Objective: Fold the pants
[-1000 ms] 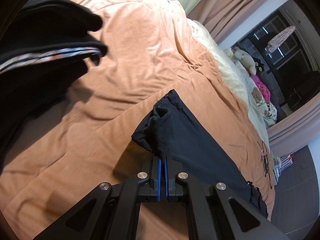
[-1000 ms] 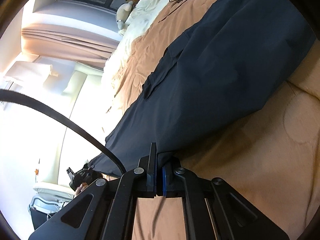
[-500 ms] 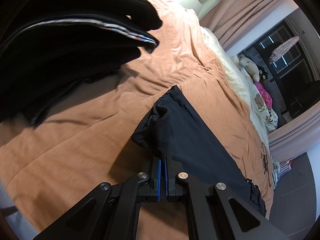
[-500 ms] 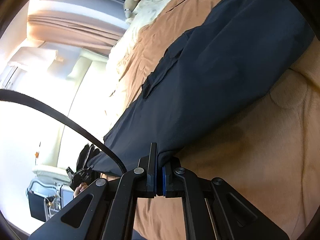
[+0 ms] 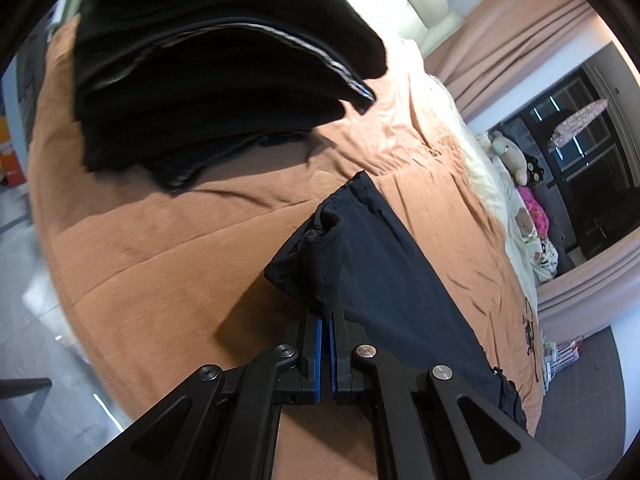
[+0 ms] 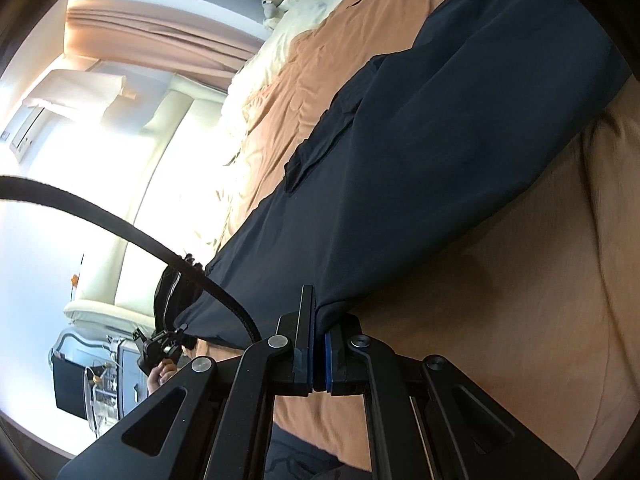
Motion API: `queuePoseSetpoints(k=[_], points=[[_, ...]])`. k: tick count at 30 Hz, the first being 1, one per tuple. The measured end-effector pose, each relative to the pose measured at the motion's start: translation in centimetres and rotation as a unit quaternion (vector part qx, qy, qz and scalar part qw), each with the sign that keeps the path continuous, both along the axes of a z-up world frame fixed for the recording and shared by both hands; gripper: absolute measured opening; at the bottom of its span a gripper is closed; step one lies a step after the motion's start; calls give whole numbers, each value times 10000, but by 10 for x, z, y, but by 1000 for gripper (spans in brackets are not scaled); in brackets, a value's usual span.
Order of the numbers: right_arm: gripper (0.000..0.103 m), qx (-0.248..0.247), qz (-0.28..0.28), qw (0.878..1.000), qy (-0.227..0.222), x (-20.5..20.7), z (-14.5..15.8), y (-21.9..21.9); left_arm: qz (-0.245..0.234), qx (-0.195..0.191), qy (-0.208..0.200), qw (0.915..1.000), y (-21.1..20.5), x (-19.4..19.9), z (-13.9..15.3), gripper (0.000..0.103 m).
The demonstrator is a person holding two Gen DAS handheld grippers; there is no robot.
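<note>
Pants point(image 5: 384, 276) lie lengthwise on the orange bedspread point(image 5: 168, 264), near a stack of dark folded clothes point(image 5: 208, 92). Left gripper point(image 5: 325, 320) is clamped on a bunched corner of the pants. Right gripper point(image 6: 318, 320) is clamped on their opposite edge.

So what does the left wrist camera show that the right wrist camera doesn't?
Only the left wrist view shows the stack of folded dark clothes on the orange bedspread, and the left hand-held gripper shut on a bunched corner of the navy pants. Only the right wrist view shows the right hand-held gripper clamping another edge, plus a black cable. Both show the pants, bedspread and stuffed toys.
</note>
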State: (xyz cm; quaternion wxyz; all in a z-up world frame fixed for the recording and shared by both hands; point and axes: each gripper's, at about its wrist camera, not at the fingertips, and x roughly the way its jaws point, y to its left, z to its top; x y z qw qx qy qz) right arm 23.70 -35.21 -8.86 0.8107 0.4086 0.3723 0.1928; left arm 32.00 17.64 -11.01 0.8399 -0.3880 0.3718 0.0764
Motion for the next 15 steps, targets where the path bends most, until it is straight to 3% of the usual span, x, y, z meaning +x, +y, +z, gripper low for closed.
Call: queuePoseSetpoints(k=[11, 15], points=[[1, -234, 321, 9992, 54, 0, 3, 20, 99, 193, 107, 9997, 27, -19, -3, 3], [5, -739, 419, 9957, 373, 11, -4, 26, 93, 174, 345, 9992, 30, -13, -19, 3]])
